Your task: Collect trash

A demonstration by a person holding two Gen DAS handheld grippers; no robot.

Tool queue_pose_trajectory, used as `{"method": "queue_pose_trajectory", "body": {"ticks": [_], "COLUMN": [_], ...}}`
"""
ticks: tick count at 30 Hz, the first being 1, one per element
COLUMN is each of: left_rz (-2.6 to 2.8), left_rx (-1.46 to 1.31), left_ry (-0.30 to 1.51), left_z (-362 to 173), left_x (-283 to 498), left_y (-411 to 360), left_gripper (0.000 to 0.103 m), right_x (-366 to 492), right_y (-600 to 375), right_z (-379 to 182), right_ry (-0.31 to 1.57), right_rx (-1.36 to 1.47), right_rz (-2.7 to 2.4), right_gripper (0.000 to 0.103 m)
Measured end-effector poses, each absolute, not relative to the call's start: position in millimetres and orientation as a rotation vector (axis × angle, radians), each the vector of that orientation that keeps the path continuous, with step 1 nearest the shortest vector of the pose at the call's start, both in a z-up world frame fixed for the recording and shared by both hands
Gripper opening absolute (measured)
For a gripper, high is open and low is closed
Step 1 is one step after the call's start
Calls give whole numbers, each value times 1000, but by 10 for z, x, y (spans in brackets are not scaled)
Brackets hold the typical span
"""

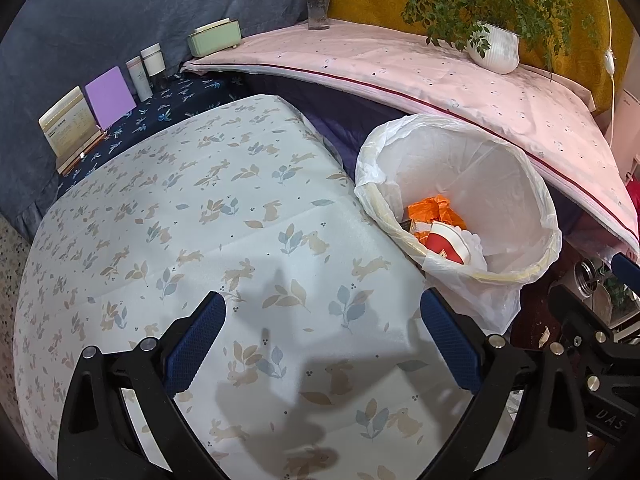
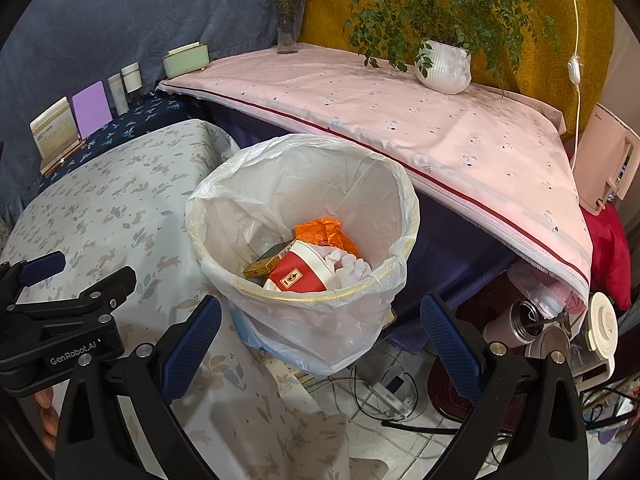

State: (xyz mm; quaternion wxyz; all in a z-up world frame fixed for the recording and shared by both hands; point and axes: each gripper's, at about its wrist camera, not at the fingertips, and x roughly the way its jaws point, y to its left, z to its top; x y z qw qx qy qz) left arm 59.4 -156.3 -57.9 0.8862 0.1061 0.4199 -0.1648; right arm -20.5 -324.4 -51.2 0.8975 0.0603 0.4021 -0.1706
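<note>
Just off the right edge of the rabbit-print worktop stands the trash bin, its rim roughly level with the cloth and its mouth facing up. It sits straight ahead of the right hand-held gripper, framed between the two blue pads, whereas from the left hand-held gripper it lies forward and off to the right, past the cloth's edge. The right hand is therefore the nearer one. Both hand-held grippers are spread wide and carry nothing.

The bin is round, lined with a thin, crinkled, translucent white bag folded loosely over a pale yellow rim. Inside lie a red-and-white paper cup tipped on its side, crumpled orange wrapper, a flat gold-coloured box and wadded white tissue; all look light and easily crushed. The cloth ahead of the left hand-held gripper is smooth, faintly creased fabric, and I see no loose litter on it, so the collecting looks largely finished. If the bag is to be gathered next, its slack overhang at the near rim would offer the easiest pinch, though the film would probably slip or tear if pulled hard.
</note>
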Motion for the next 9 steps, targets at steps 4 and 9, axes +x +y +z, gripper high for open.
{"method": "queue_pose_trajectory", "body": {"ticks": [4,9], "left_rz": [-335,-347], "left_rx": [229,225], "left_ry": [863,863], "left_z": [-578,-576], "left_x": [590,592], "left_y": [-1564,-1548], "left_gripper": [94,94], "right_x": [-204,-208], "right_y": [-3243,-3240], "right_z": [-517,-520], "right_ry": [834,832], "right_rx": [125,124], "right_rz": [-353,-356], "right_gripper": [96,96]}}
